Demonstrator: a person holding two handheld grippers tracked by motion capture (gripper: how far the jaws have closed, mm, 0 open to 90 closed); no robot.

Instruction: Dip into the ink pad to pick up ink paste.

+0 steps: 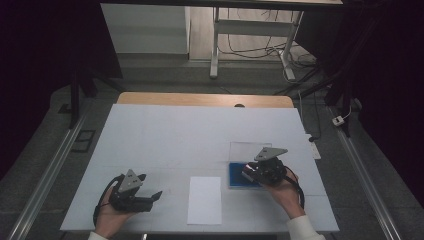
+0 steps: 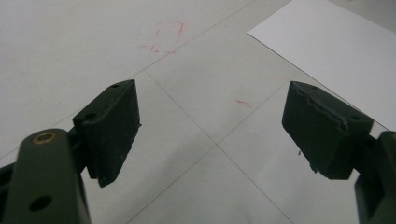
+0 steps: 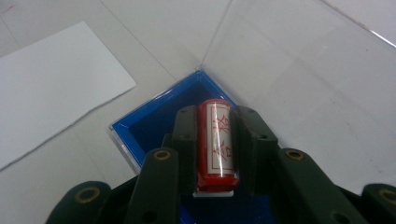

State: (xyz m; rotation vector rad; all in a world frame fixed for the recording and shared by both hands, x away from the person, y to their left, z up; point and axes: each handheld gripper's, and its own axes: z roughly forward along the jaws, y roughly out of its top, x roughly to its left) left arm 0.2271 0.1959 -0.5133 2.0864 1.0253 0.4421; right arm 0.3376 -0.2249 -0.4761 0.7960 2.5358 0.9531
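A red stamp (image 3: 215,143) is pinched by the right gripper (image 3: 215,140) over the blue ink pad (image 3: 154,121). The left gripper (image 2: 212,126) is held spread wide. Next, the stamp probably has to be carried to the white paper (image 1: 204,199) and pressed down.

The stamp (image 3: 215,142) looks like glossy red plastic. The box (image 3: 154,116) is shiny blue, its lid (image 3: 299,70) clear plastic. The paper sheet (image 1: 204,200) and the white surface (image 1: 165,135) are matt.
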